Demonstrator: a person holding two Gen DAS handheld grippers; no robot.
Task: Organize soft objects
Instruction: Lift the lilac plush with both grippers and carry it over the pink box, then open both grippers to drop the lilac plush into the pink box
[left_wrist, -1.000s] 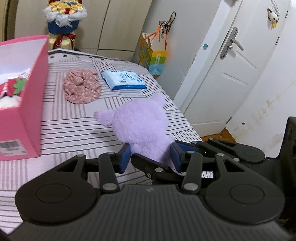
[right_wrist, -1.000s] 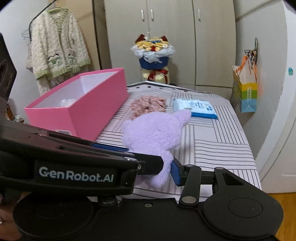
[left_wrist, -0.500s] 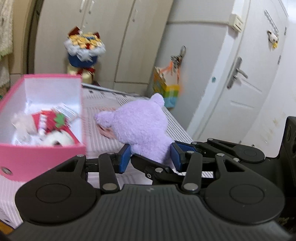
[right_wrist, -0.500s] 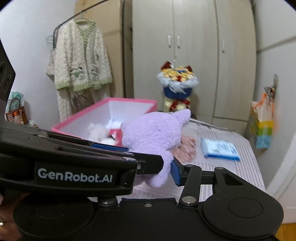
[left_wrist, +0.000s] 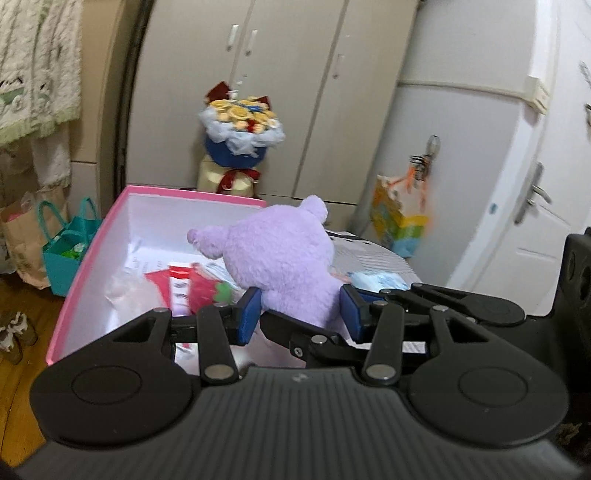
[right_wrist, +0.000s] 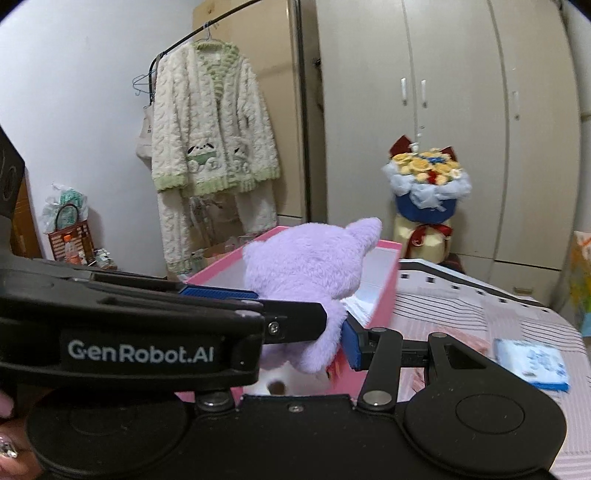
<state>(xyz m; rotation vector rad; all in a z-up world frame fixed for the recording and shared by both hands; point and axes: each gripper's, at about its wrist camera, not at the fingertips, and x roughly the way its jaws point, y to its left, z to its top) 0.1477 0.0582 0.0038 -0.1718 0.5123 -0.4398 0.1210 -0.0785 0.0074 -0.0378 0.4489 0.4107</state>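
A purple plush toy (left_wrist: 280, 258) is held in the air over the open pink box (left_wrist: 88, 254). My left gripper (left_wrist: 301, 314) is shut on its lower part, blue pads pressing both sides. My right gripper (right_wrist: 325, 332) is also shut on the purple plush toy (right_wrist: 310, 269), though the left gripper's body hides its left finger. The pink box (right_wrist: 384, 288) holds a red strawberry-like soft item (left_wrist: 207, 291), white soft things and papers.
A blue tissue pack (right_wrist: 532, 363) and a pink floral fabric piece (right_wrist: 465, 341) lie on the striped tablecloth (right_wrist: 461, 299) right of the box. A flower bouquet (right_wrist: 426, 184) stands behind. A teal bag (left_wrist: 66, 254) sits on the floor at left.
Both grippers lifted the plush off the striped table and carried it left, from beside the pink box to above its open inside.
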